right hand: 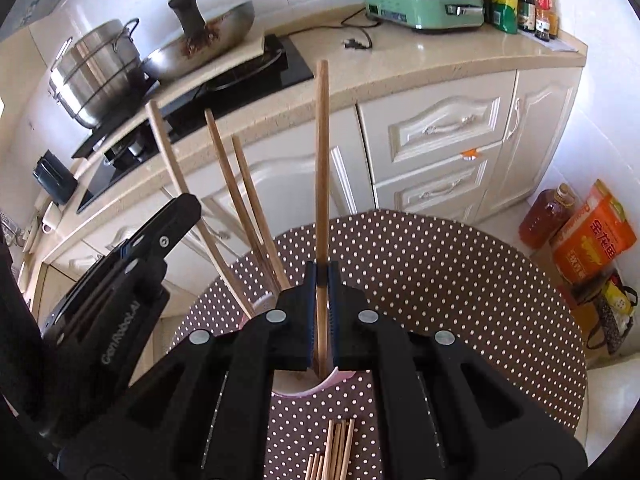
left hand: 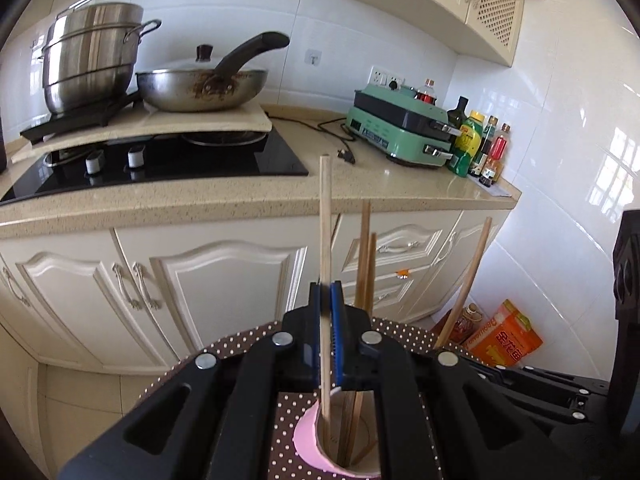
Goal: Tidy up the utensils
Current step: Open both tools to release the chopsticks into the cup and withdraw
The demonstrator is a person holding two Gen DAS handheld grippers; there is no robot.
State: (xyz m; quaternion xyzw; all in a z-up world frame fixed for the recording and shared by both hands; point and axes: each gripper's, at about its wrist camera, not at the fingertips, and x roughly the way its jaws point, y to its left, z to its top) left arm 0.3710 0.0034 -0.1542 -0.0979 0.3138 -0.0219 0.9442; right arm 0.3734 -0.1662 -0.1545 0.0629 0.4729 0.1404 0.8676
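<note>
My left gripper [left hand: 327,300] is shut on a pale wooden chopstick [left hand: 325,240] held upright, its lower end inside a pink cup [left hand: 308,444] on the polka-dot table. Other chopsticks [left hand: 365,264] stand in the cup; one [left hand: 466,280] leans right. My right gripper [right hand: 321,280] is shut on a darker chopstick [right hand: 322,160], upright, lower end in the same pink cup [right hand: 320,388]. Standing chopsticks [right hand: 240,192] lean left of it. The left gripper [right hand: 132,264] shows at the left. A loose bundle of chopsticks [right hand: 332,452] lies on the table below.
The round brown polka-dot table [right hand: 460,300] stands before a kitchen counter [left hand: 360,188] with a stove, pots, a wok, a green appliance [left hand: 400,128] and bottles. An oil bottle and an orange bag [right hand: 592,236] sit on the floor at the right.
</note>
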